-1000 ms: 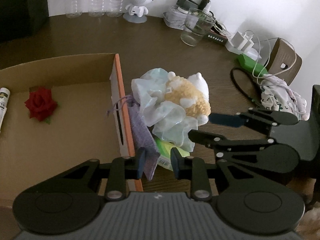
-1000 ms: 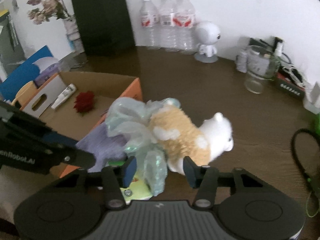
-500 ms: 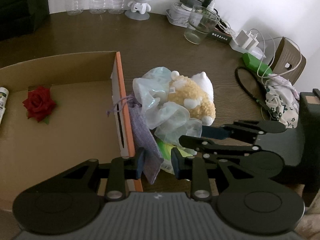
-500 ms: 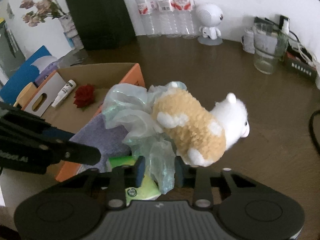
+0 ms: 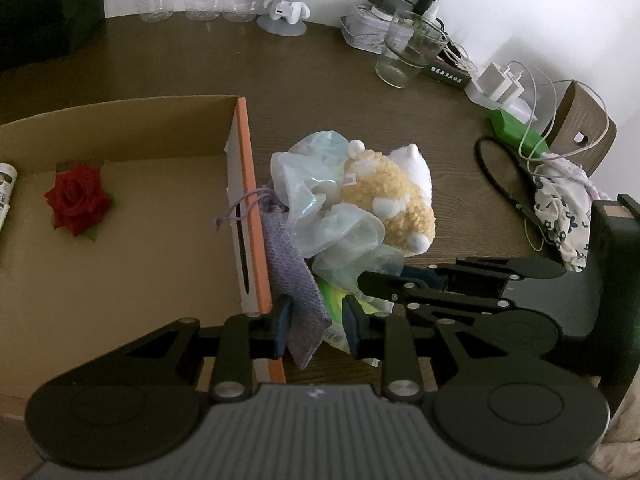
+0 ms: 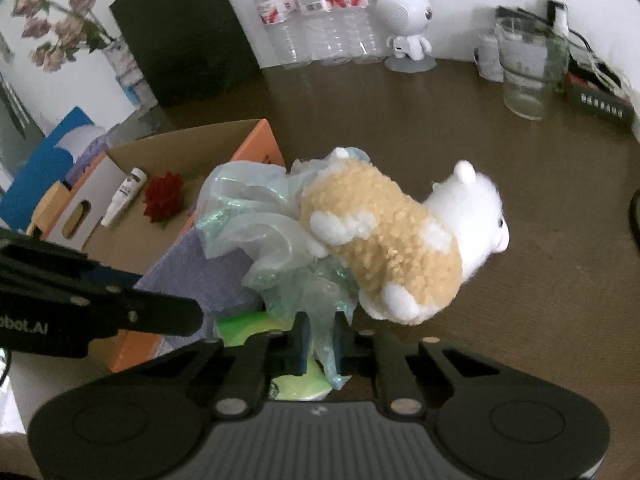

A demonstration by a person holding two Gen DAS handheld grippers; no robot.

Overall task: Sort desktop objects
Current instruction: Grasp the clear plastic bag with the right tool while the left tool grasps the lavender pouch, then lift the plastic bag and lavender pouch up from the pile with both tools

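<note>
From the left wrist, my left gripper [image 5: 316, 328] sits spread around the lower end of the flat purple knitted pouch [image 5: 294, 276], which leans against the orange edge of the open cardboard box [image 5: 252, 216]; I judge I'm staged to pinch it. A red fabric rose [image 5: 77, 198] already lies in the box.

From the right wrist, my right gripper [image 6: 320, 338] is pressed together on the pale translucent ruffled fabric [image 6: 256, 216], with the tan-and-white plush toy [image 6: 400, 232] resting on it above the dark brown worktop [image 6: 520, 300], probably to carry both together.
</note>
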